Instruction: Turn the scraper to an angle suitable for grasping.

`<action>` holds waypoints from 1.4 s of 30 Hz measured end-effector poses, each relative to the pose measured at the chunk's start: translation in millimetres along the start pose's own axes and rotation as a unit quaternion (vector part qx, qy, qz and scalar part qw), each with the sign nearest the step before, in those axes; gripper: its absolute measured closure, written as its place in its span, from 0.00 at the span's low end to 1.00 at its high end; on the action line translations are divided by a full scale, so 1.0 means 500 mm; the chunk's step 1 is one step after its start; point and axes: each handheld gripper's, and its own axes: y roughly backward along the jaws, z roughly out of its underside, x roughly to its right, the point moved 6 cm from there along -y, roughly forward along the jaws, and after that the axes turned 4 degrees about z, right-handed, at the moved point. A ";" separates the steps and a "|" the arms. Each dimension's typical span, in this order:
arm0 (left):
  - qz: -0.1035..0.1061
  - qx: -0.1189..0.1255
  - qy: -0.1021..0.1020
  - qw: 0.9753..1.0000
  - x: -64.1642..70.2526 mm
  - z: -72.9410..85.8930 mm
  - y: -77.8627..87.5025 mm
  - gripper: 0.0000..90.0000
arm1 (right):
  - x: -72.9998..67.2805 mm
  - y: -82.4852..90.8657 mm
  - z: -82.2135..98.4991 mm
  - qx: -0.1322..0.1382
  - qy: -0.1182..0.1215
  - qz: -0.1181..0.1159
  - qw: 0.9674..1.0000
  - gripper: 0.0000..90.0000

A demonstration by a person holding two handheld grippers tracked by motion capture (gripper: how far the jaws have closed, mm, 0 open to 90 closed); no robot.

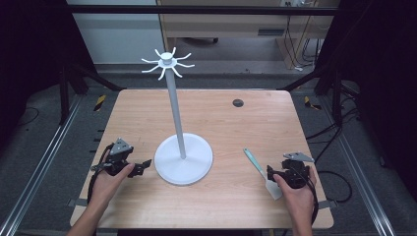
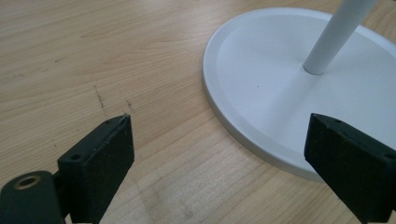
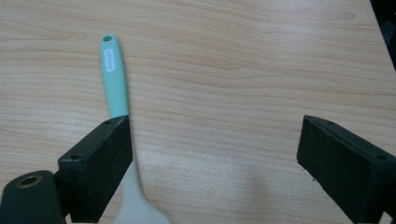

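Note:
A white stand with a round base and a tall pole topped by curved hooks rises from the middle of the wooden table. A spatula with a teal handle and a white blade lies at the front right. My left gripper rests on the table just left of the base, open; the base's rim lies between its jaws. My right gripper is open beside the spatula, whose handle runs past its left jaw.
A dark round grommet sits in the table's far right part. Black frame posts stand at both sides, with cables on the floor to the right. A wooden cabinet stands beyond the table.

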 end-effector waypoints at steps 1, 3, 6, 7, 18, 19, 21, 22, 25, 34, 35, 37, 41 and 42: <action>0.000 0.001 -0.001 1.000 0.000 0.000 0.000 0.09 | -0.003 0.001 -0.002 -0.001 0.004 0.001 1.000 0.12; -0.001 0.003 0.000 1.000 -0.001 -0.001 0.001 0.09 | -0.008 0.008 -0.019 0.002 0.022 0.008 1.000 0.14; 0.000 0.007 0.001 1.000 0.000 0.000 0.000 0.09 | -0.014 0.016 -0.036 -0.003 0.032 0.010 0.999 0.18; 0.001 0.007 0.002 1.000 0.000 0.000 0.001 0.09 | -0.015 0.017 -0.042 -0.005 0.035 0.009 0.999 0.20; -0.001 0.015 0.005 1.000 -0.003 -0.003 0.004 0.09 | -0.050 0.012 -0.097 -0.063 0.094 -0.006 0.994 0.32; -0.002 0.018 0.007 1.000 -0.004 -0.003 0.003 0.09 | -0.053 0.009 -0.103 -0.069 0.098 -0.008 0.993 0.32; -0.002 0.019 0.009 1.000 -0.005 -0.003 0.004 0.09 | -0.059 0.002 -0.113 -0.081 0.104 -0.009 0.991 0.37; -0.003 0.019 0.010 1.000 -0.006 -0.003 0.005 0.09 | -0.063 -0.003 -0.117 -0.083 0.104 -0.012 0.991 0.40; -0.004 0.022 0.014 1.000 -0.010 -0.003 0.008 0.09 | -0.078 -0.023 -0.128 -0.090 0.109 -0.024 0.990 0.51; 0.000 0.024 0.016 1.000 -0.011 -0.004 0.005 0.10 | -0.110 -0.102 -0.141 -0.124 0.129 -0.033 0.983 0.90; 0.002 0.025 0.020 0.999 -0.011 -0.004 0.005 0.10 | -0.112 -0.106 -0.141 -0.127 0.127 -0.034 0.983 0.92; 0.003 0.026 0.023 0.999 -0.013 -0.005 0.004 0.10 | -0.114 -0.115 -0.140 -0.132 0.128 -0.035 0.982 0.98; 0.003 0.026 0.025 0.999 -0.015 -0.005 0.004 0.10 | -0.117 -0.128 -0.134 -0.140 0.128 -0.040 0.981 1.00; 0.004 0.027 0.027 0.999 -0.014 -0.005 0.004 0.10 | -0.119 -0.130 -0.133 -0.140 0.129 -0.043 0.981 1.00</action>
